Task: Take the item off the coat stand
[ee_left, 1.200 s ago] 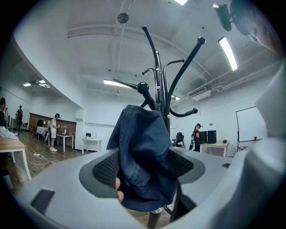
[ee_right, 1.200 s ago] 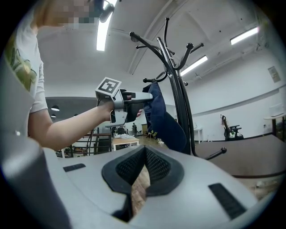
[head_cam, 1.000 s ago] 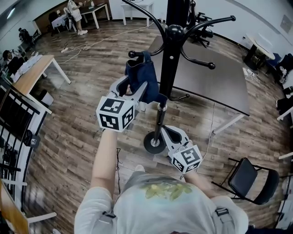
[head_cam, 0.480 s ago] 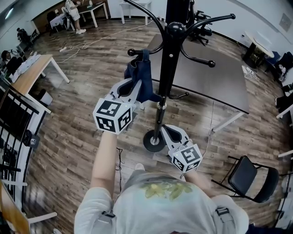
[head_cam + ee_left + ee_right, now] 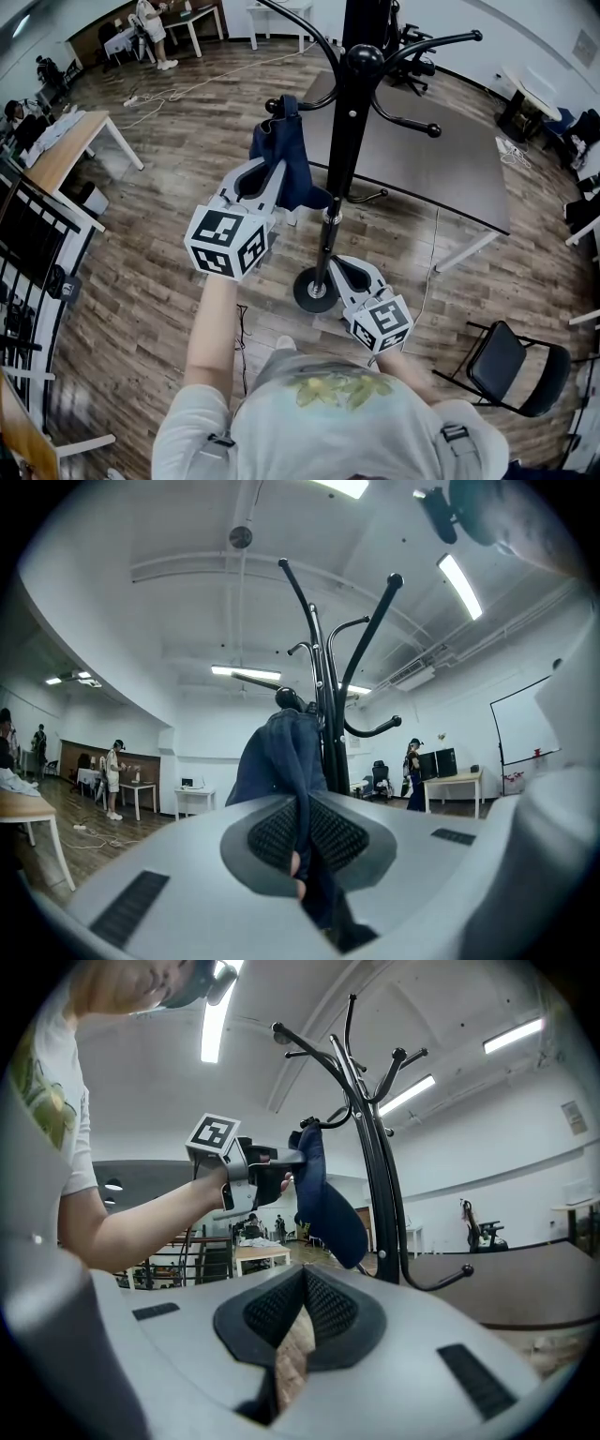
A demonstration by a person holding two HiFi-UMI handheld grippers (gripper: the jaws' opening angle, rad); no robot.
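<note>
Step in hand: grip made, lift-off starting. My left gripper (image 5: 272,176) is clamped tight on the blue denim item (image 5: 287,150). In the left gripper view the cloth runs straight down between the two pads, so that's a hold on fabric, not an empty pinch. The item hangs off the coat stand (image 5: 349,122), draped over the ball-tipped hook (image 5: 274,106) on the stand's left side, just under its top knob. It's not free yet as far as I can judge. My right gripper (image 5: 349,274) sits low by the stand's round base (image 5: 313,291), jaws narrow, nothing between them, only floor showing through the slit. For the next move I need to raise the cloth up and outward past the ball end so the loop clears it, then pull away from the pole. The risks are snagging on the ball or tipping the stand. Versus a second ago, the left jaws were wide around the cloth and now they're closed on it. The item's top sits a bit higher and further out along the hook, and the right gripper hasn't budged.
</note>
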